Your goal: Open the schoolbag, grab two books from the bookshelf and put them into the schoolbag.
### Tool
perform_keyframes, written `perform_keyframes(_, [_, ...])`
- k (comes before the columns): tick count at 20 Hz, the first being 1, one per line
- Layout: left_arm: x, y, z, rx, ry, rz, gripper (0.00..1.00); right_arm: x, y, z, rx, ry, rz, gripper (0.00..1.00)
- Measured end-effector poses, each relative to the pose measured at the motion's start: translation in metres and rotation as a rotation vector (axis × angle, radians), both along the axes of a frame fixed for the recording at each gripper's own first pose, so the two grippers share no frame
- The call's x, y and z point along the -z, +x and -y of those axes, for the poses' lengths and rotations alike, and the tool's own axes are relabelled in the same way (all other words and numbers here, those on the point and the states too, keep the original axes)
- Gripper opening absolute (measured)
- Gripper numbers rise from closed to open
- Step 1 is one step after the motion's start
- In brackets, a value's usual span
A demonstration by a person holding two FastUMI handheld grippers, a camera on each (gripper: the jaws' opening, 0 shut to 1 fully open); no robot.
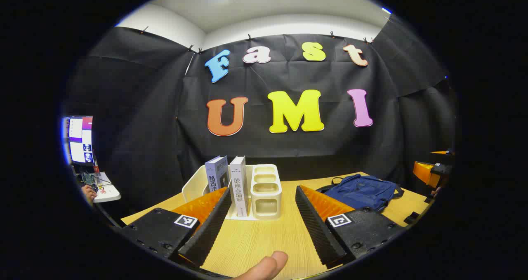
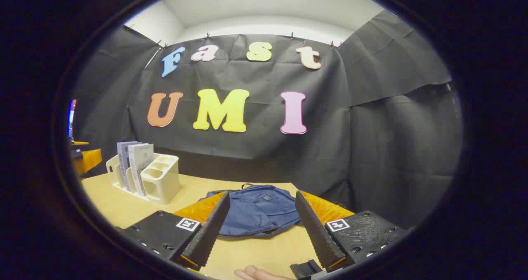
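Note:
A blue schoolbag (image 2: 258, 210) lies flat and zipped on the wooden table, straight ahead of my open right gripper (image 2: 262, 226), which holds nothing. In the left gripper view the same schoolbag (image 1: 361, 190) lies at the right. A cream bookshelf (image 1: 264, 191) stands ahead of my open left gripper (image 1: 262, 226), a short way off. Two upright books, a purple-grey one (image 1: 215, 175) and a white one (image 1: 239, 185), stand in it. In the right gripper view the bookshelf (image 2: 159, 177) with the books (image 2: 134, 160) stands at the left.
The wooden table (image 1: 264, 238) ends at the black cloth wall behind. A side desk with a monitor (image 1: 80, 140) and a person's hand (image 1: 88, 193) is at the far left. The other gripper (image 1: 429, 172) shows at the right edge. A fingertip (image 1: 268, 265) shows at the bottom.

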State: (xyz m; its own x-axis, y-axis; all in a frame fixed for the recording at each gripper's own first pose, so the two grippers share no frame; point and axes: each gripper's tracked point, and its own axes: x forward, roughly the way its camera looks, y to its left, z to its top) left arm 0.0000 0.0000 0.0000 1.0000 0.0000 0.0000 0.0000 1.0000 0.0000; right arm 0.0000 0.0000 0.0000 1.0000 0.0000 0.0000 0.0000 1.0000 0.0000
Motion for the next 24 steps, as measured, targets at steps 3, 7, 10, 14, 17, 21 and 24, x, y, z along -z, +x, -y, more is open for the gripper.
perform_keyframes(3, [-0.003,-0.002,-0.005,-0.006,0.009,0.008,0.98,0.007,0.003,-0.011,-0.003,-0.029,-0.016,0.95])
perform_keyframes(7, [-0.001,0.002,-0.011,0.005,-0.004,0.005,1.0,0.019,0.007,-0.026,-0.015,-0.035,-0.067,0.96])
perform_keyframes(10, [0.006,0.007,-0.014,0.002,-0.005,-0.02,0.98,0.029,0.013,-0.038,-0.037,-0.055,-0.091,0.95])
perform_keyframes(14, [0.011,0.01,-0.022,-0.015,0.009,-0.034,0.98,0.044,0.024,-0.051,-0.062,-0.094,-0.12,0.95])
perform_keyframes(17, [0.015,0.014,-0.024,-0.014,0.005,-0.045,0.98,0.062,0.036,-0.067,-0.099,-0.114,-0.16,0.95])
perform_keyframes(21, [0.018,0.017,-0.025,-0.01,0.008,-0.052,0.98,0.089,0.066,-0.094,-0.137,-0.156,-0.23,0.95])
perform_keyframes(24, [0.023,0.019,-0.028,-0.011,0.01,-0.058,0.98,0.11,0.094,-0.118,-0.173,-0.19,-0.292,0.98])
